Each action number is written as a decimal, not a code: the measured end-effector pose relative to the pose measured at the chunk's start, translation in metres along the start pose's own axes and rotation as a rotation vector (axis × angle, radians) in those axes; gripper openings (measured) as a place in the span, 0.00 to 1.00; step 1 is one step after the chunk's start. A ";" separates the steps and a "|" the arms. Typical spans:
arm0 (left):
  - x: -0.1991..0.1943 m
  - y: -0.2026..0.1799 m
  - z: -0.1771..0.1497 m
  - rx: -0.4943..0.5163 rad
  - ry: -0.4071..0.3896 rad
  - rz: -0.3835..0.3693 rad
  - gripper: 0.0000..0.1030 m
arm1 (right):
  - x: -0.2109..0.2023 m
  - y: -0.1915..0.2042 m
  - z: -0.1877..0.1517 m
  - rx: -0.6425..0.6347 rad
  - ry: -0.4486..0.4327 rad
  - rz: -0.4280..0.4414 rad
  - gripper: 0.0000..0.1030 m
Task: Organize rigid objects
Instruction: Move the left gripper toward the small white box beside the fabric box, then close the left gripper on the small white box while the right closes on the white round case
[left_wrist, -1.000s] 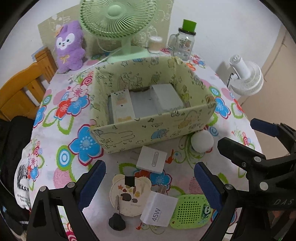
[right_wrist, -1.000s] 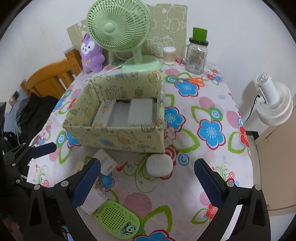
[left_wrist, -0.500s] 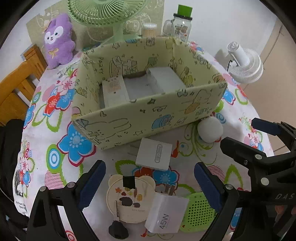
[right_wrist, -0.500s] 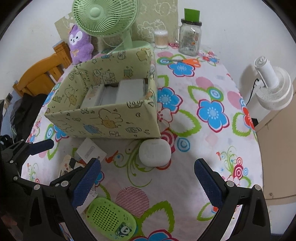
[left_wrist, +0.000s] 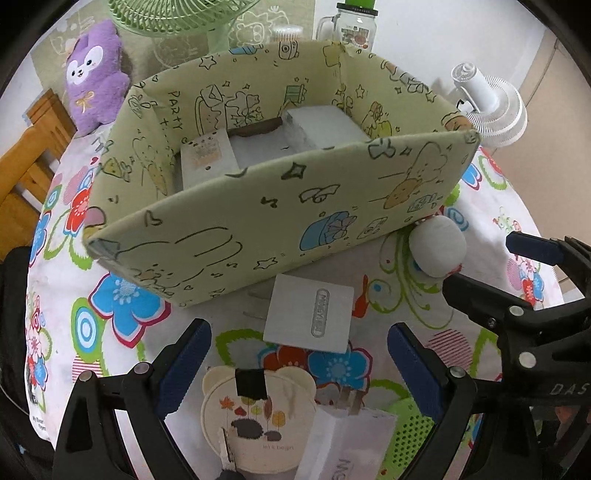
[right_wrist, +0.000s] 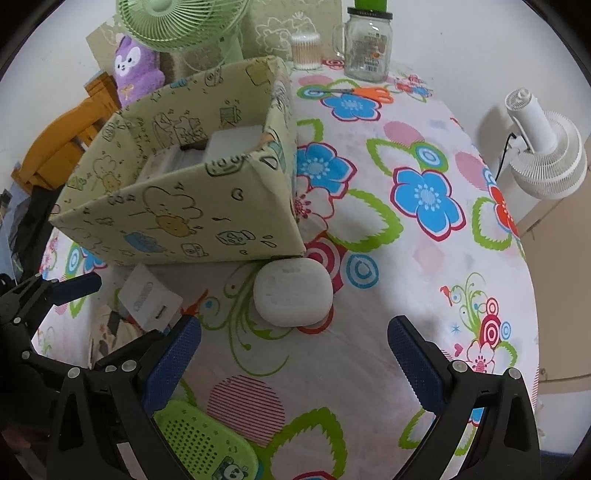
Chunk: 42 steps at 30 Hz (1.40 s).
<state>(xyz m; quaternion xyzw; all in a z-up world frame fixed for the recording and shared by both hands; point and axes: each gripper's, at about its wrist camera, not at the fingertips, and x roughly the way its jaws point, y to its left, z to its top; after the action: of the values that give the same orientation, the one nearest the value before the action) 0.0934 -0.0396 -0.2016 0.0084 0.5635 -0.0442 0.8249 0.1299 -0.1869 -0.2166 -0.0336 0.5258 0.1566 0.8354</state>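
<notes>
Both grippers moved closer to box (left_wrist: 280, 206); jaws spread, empty. White charger (left_wrist: 308, 318) ahead, between left jaws; 2 items, probably boxes, inside.

Pale green fabric storage box (left_wrist: 280, 218) with cartoon prints, upright and open-topped on the floral tablecloth, holding white boxes (left_wrist: 325, 127) side by side. White square charger (left_wrist: 308, 317) flat just in front of the near wall; rounded white case (right_wrist: 293, 295) touching the box's right front corner. Nearer still: bear-shaped cream disc (left_wrist: 258, 413), white 45W adapter (left_wrist: 354, 443) and green perforated pad (right_wrist: 207, 443).
</notes>
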 end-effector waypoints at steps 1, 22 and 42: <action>0.002 0.000 0.000 0.002 0.001 0.003 0.95 | 0.001 0.000 0.000 0.000 0.001 -0.001 0.99; 0.035 -0.009 0.022 0.038 -0.006 0.011 0.87 | 0.029 -0.005 0.004 0.007 0.034 -0.023 0.99; 0.030 -0.005 0.023 -0.014 -0.008 0.034 0.62 | 0.042 0.001 0.014 -0.001 0.041 -0.027 0.99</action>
<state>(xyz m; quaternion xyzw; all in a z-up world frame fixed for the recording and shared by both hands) 0.1257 -0.0481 -0.2212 0.0121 0.5603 -0.0265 0.8278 0.1589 -0.1736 -0.2475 -0.0445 0.5422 0.1448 0.8265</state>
